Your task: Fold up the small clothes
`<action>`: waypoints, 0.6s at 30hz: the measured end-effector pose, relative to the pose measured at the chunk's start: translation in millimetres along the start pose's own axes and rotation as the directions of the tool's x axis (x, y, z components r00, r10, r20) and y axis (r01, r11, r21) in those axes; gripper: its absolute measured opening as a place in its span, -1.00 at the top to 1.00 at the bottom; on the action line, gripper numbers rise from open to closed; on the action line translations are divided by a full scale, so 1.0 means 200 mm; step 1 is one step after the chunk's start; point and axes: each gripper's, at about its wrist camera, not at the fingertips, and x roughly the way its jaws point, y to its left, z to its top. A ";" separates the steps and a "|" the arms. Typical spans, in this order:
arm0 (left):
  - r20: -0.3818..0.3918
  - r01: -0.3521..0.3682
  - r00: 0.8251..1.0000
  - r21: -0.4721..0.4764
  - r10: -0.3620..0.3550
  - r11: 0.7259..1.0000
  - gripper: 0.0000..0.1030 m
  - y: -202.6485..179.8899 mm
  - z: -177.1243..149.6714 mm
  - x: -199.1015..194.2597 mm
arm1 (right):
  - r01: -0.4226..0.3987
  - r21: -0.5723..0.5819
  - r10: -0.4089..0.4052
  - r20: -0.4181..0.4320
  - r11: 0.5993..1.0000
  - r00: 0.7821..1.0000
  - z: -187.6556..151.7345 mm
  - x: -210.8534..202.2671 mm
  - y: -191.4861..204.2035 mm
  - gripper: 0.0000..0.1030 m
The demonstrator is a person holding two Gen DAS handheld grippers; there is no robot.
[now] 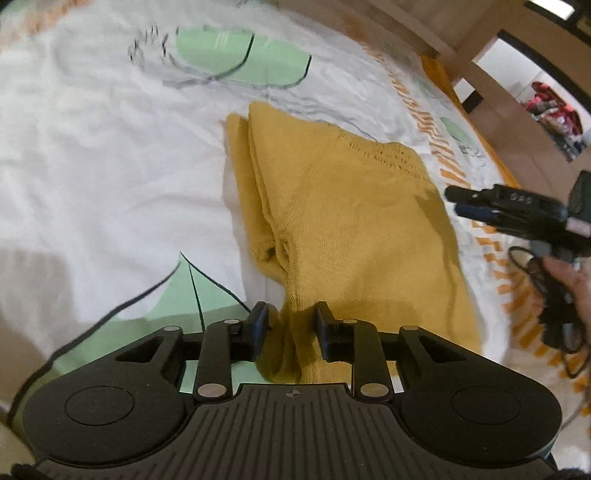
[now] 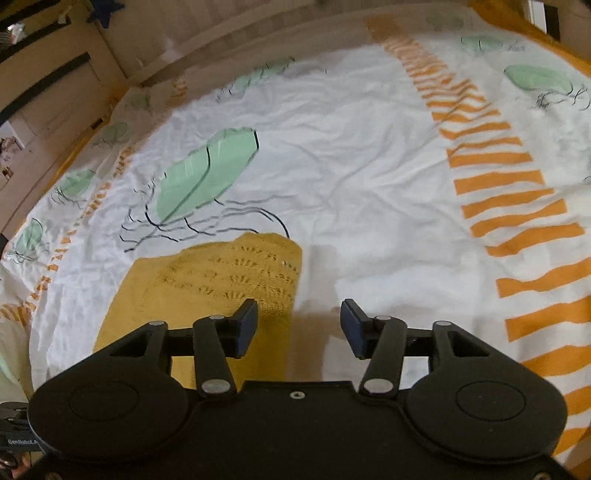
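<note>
A mustard-yellow knitted garment (image 1: 351, 221) lies folded on a white bedsheet (image 1: 110, 166) printed with green leaves. My left gripper (image 1: 291, 317) hovers at the garment's near edge. A bunched ridge of the knit runs between its fingers, and a sliver of gap shows at the left pad, so it reads as open. In the right wrist view my right gripper (image 2: 299, 314) stands open over bare sheet (image 2: 369, 166) with nothing between its fingers. Its left finger overlaps the lacy edge of the garment (image 2: 207, 280). The right gripper (image 1: 453, 202) also shows beside the garment's right side.
An orange striped band (image 2: 509, 192) crosses the sheet right of the garment. A hand (image 1: 569, 273) with dangling black cables (image 1: 554, 317) holds the right tool. Beyond the bed's far edge are a wooden frame (image 1: 424, 33) and a pile of reddish clothes (image 1: 554, 107).
</note>
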 end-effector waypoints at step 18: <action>0.235 -0.279 0.937 0.049 0.260 0.959 0.11 -0.17 0.16 -0.08 | 0.028 -0.101 -0.018 0.100 0.994 0.995 -0.02 -0.03 0.12 -0.47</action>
